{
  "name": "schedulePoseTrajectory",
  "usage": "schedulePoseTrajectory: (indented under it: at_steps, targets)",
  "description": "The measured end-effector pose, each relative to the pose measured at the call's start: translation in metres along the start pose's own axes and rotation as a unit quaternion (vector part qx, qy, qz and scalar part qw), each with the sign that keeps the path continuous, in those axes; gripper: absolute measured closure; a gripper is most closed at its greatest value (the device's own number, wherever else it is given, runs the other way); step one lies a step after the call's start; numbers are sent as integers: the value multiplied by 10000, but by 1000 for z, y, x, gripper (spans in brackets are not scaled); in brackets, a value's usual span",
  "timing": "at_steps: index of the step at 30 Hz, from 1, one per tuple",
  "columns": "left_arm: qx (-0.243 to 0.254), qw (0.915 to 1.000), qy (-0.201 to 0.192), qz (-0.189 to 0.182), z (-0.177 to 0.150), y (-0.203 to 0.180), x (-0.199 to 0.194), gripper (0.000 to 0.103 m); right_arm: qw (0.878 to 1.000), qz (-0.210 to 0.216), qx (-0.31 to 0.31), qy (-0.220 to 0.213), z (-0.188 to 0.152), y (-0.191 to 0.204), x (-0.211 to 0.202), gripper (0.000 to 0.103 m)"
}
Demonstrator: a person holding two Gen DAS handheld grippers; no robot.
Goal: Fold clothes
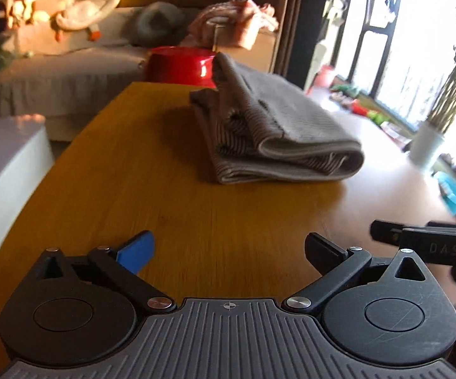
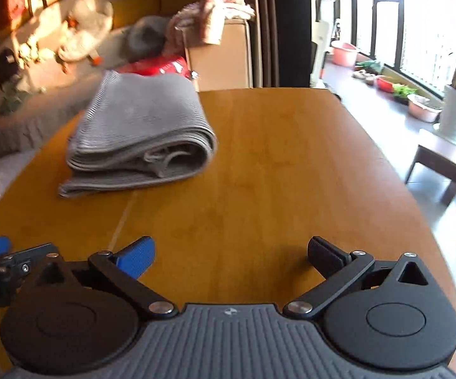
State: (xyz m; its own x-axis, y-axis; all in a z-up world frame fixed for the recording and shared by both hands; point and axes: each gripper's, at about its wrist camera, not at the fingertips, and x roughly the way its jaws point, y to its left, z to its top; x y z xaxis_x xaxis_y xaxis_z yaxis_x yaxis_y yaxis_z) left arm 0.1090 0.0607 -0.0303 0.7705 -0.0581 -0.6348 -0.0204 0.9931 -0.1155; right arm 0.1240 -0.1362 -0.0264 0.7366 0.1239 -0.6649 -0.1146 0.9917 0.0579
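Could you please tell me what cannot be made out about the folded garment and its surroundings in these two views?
- Folded grey garment: its type; the folds hide its shape in both views.
- Red container: the garment covers part of it in both views; motion blur in the right wrist view.
- Right gripper: cut off by the right edge of the left wrist view.
- Wooden table: its near edge, hidden behind the gripper body.

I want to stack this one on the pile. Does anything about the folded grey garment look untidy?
Slightly. The grey garment lies folded on the wooden table, but one end sticks up in a loose peak near the red bowl, and inner layers bulge out unevenly at the side. Both grippers are open and clear of it.
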Motion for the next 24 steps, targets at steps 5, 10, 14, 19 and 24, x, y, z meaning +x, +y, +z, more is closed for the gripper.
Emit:
schedulePoseTrajectory:
  at_steps: [5,10,14,19,24]
  targets:
    - [101,9995,21,299,-2,-10,2,0,9996,-140,-220,54,2,7,7,0]
    - [-59,9994,-51,324,-3,-5,1,0,9997,-135,-206,22,3,7,9,0]
    - [-181,9987,-66,470,0,-4,1,0,9997,-138,-202,13,1,7,9,0]
    - [-86,9986,-18,525,2,-6,3,0,9997,-136,-199,5,0,6,9,0]
    - [70,9980,58,627,3,-11,6,0,9997,-130,-199,4,-1,5,8,0]
